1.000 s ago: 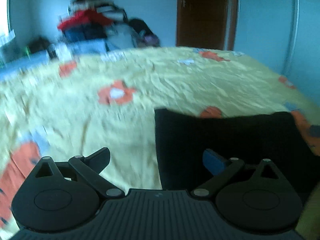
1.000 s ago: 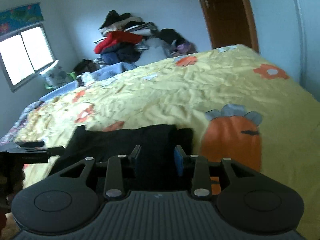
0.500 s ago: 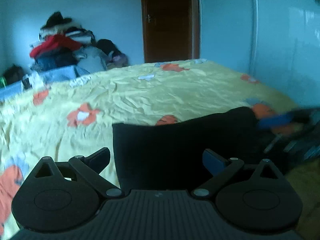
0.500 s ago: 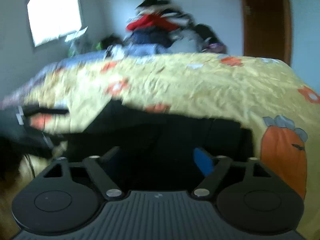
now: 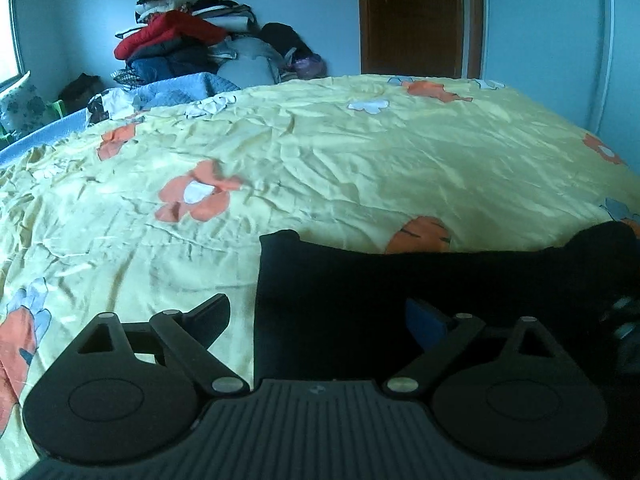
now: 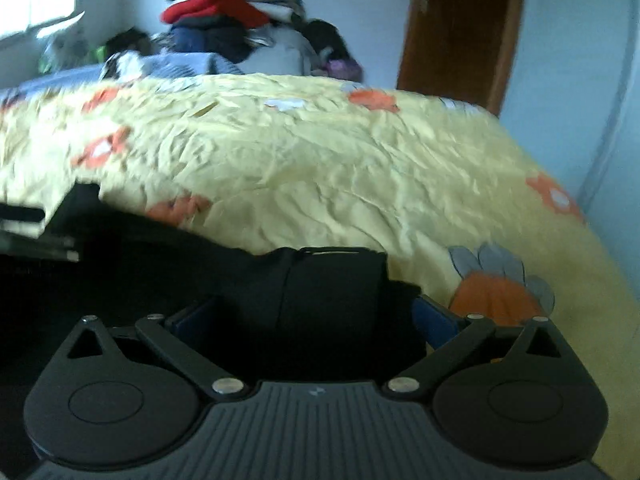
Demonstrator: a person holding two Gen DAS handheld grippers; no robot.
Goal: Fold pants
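The bed [image 5: 360, 152], covered by a creased yellow sheet with orange flower prints, fills most of both views. Behind the bed's far edge a clothes pile [image 5: 192, 40] stands against the wall, topped by a red garment, and a brown door [image 5: 412, 16] is to the right of that pile. The pants [image 5: 400, 280], black and folded into a flat oblong, lie on the bed at its near edge, with one orange flower print just beyond their far edge. The left gripper [image 5: 320, 314] hangs over the left end of the pants: its left finger is above bare sheet, its blue-padded right finger is above the black cloth, and neither presses on the fabric; its jaws are wide apart and closing. The right gripper [image 6: 316, 316] is over the right end of the pants [image 6: 332, 280], where a folded edge shows between its two blue-padded fingers; the pads stand clear of the cloth on either side, and the jaws are opening. The right wrist view is blurred, most strongly at its left side.
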